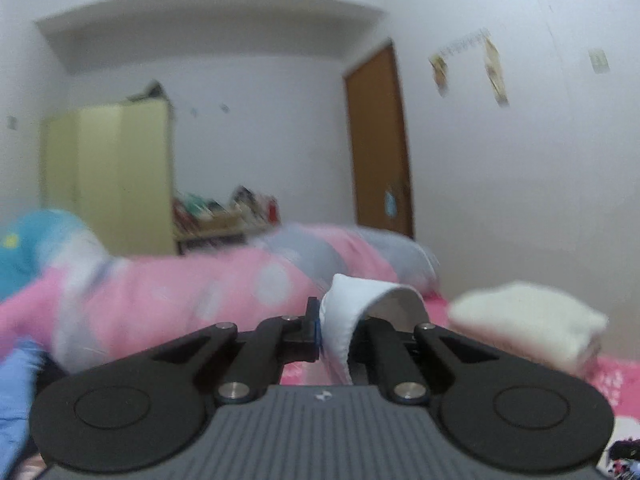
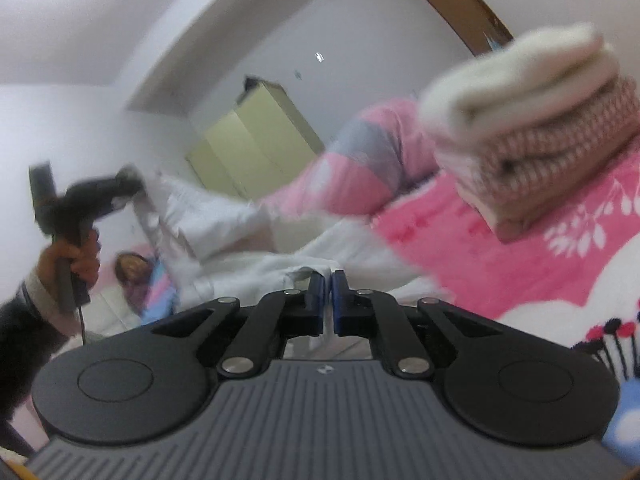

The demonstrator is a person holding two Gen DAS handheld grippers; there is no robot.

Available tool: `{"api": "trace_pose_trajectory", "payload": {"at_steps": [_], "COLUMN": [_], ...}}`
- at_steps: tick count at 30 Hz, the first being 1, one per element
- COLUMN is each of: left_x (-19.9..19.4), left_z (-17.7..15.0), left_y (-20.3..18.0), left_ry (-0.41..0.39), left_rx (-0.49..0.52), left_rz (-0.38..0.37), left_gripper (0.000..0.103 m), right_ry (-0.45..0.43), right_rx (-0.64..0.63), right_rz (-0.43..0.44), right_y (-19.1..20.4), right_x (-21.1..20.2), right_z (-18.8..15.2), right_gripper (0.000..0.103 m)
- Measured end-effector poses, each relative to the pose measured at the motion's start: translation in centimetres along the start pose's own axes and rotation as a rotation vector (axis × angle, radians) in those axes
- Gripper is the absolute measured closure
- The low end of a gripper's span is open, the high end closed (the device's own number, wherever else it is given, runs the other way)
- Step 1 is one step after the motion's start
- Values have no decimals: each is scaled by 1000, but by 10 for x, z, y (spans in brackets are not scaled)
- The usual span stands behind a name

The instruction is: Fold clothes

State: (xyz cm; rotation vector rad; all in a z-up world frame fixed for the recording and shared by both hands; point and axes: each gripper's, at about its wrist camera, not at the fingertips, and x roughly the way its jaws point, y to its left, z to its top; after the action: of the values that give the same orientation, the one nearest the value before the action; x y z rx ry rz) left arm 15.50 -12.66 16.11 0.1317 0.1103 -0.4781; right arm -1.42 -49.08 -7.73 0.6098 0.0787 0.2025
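**White garment up in the air, folded stack waiting beside it**

The white garment (image 2: pixel 224 216) hangs stretched above the pink bedspread (image 2: pixel 480 256). The left gripper (image 1: pixel 338 320) pinches one edge of it. The right gripper (image 2: pixel 328 300) is nearly pressed together at another edge; I cannot tell whether cloth lies between. A folded stack (image 2: pixel 532 128) sits nearby, so some folding looks done; this piece remains.

Both wrist views sit low over the pink floral bedspread (image 2: pixel 472 248), facing the yellow-green wardrobe (image 1: pixel 116 176); both share the cream folded stack (image 1: pixel 528 324).
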Motion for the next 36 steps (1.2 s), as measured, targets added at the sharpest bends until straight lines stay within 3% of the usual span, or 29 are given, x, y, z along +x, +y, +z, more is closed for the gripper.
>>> {"api": "trace_pose_trajectory", "payload": {"at_steps": [5,8,9,11,12,13,15,16,20,23,25,28,30,32,36], "left_x": [-61,-85,-88,-93,-96,-99,-105,-108,-118,-114,-111,-109,-109,-111,-113], "left_z": [3,-17,-30,-55,-70,-87,-122,-138,-184,-206,-220,-235,-242,-247,-260], "left_y": [33,57,67,87,96,107,126,133,158,172,179,186,188,190,198], "left_ry": [-51,-7,23,84,115,146,207,228,279,304,319,320,322,327,330], "left_rx": [-50,-124,-164,-244,-285,-327,-408,-441,-553,-578,-590,-615,-622,-630,-683], "left_rz": [66,99,106,119,127,137,157,170,190,175,165,147,136,131,119], "left_gripper": [97,97,97,97,97,97,97,97,96,95,92,78,71,63,63], "right_ry": [-110,-141,-122,-3,81,121,189,174,66,41,115,266,388,481,661], "right_rx": [-43,-92,-131,-239,-286,-308,-345,-355,-475,-575,-623,-687,-740,-822,-894], "right_rz": [-48,-180,-258,-509,-646,-718,-848,-848,-776,-618,-437,-150,-19,59,156], "right_y": [17,18,18,18,17,17,18,25,74,120,149,193,220,242,264], "right_x": [-47,-63,-62,-46,-35,-29,-18,-16,-4,24,56,107,143,176,216], "right_z": [29,46,49,52,52,51,48,50,60,60,47,12,-22,-55,-92], "right_gripper": [100,100,99,95,87,77,69,64,47,40,36,35,35,36,40]}}
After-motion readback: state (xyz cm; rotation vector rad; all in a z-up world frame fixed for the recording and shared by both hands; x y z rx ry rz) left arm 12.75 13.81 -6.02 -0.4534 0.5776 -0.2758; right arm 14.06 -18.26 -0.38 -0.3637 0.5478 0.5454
